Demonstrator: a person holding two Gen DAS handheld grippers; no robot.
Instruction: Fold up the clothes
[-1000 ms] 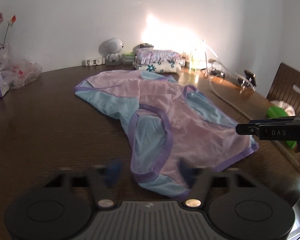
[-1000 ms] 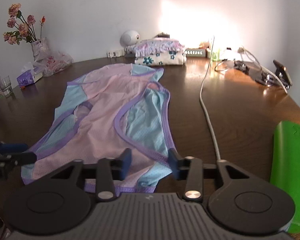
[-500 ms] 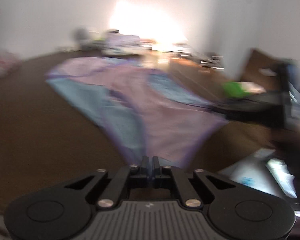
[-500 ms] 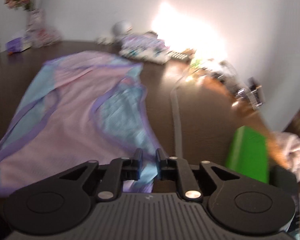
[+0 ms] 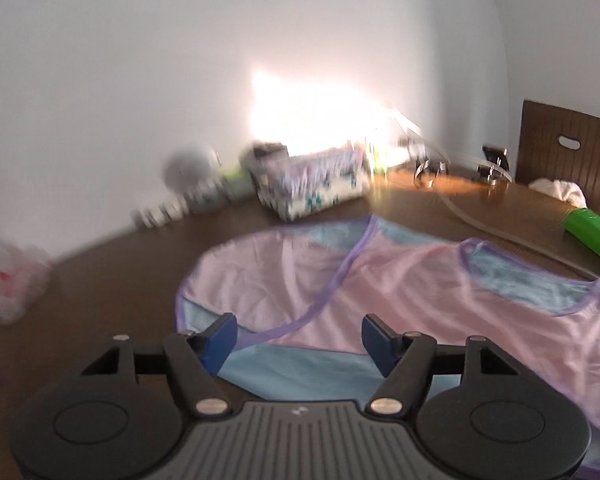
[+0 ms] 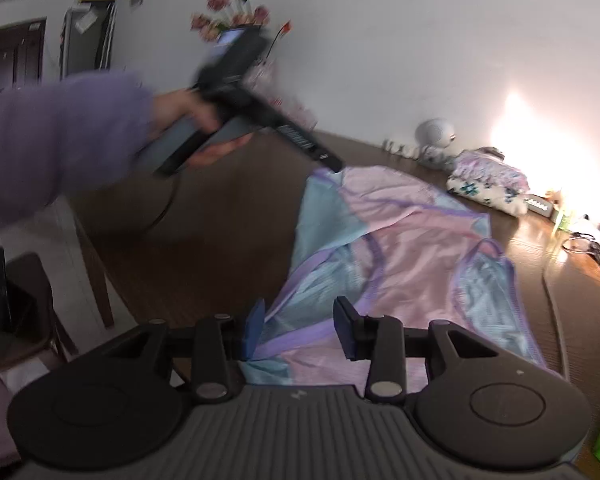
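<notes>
Dark wood table (image 5: pixel 112 276) against white wall, sun glare at far side. Pink/blue garment (image 5: pixel 380 292) spread flat mid-table, purple trim. Left gripper (image 5: pixel 298 340) jaws spread, over garment's near blue edge, holding nothing. Right gripper (image 6: pixel 300 330) jaws spread, garment's near corner between them, not pinched. Folded clothes stack (image 6: pixel 488 184) at far side, apart from garment. Flower vase (image 6: pixel 236 24) far left.

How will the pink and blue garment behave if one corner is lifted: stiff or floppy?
Probably floppy: the pink and blue garment lies flat with soft wrinkles on the table. It looks thin and light, so it should drape and trail. Its slight sheen suggests it may slide through the open left gripper.
</notes>
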